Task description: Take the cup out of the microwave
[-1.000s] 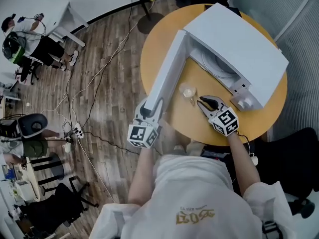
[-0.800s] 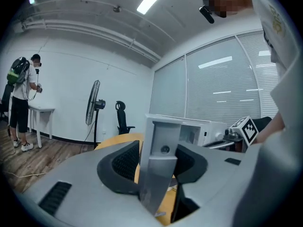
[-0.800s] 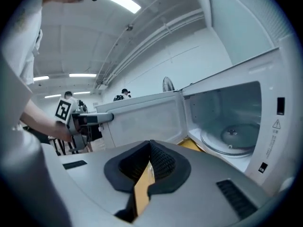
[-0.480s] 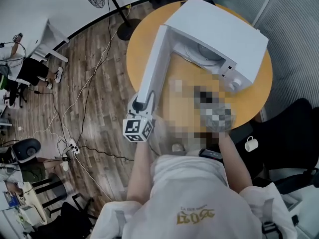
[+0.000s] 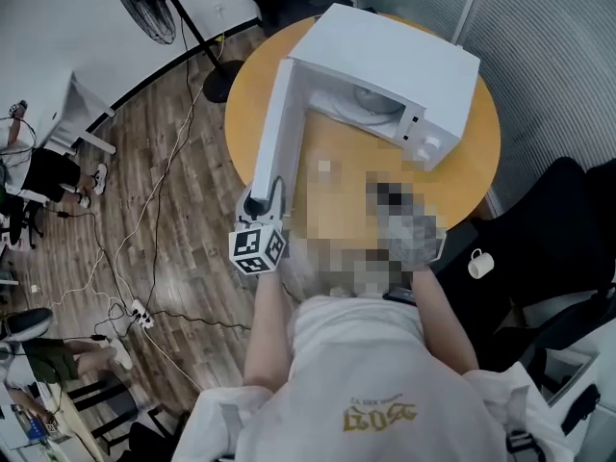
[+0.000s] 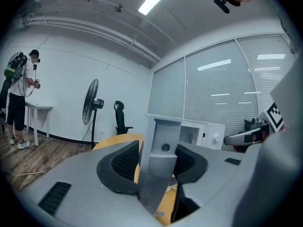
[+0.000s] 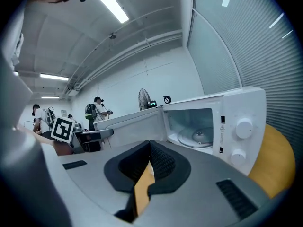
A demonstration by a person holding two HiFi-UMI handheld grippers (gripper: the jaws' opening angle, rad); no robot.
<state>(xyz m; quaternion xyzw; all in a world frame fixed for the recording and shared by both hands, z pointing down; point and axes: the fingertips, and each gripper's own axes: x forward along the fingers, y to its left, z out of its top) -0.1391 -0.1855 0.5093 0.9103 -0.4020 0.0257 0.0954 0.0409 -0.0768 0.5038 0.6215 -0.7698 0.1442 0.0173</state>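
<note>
Since a second ago your right gripper [image 7: 150, 145] has gone from jaws apart beside the small clear glass cup [image 5: 324, 166] to jaws pressed together, empty. That cup, a pale fleck under blur, seems to sit mid-table, outside the white microwave [image 5: 395, 61], whose turntable [image 7: 201, 136] is bare. Expect it light, slick, brittle; pinch its wall gently. Your left gripper [image 6: 159, 157], near level, clamps the white door [image 5: 272, 123] at the left edge of the round orange table [image 5: 472, 176]; the right aims at the cavity.

Closed right gripper [image 7: 150, 150] faces the open microwave [image 7: 239, 126]
</note>
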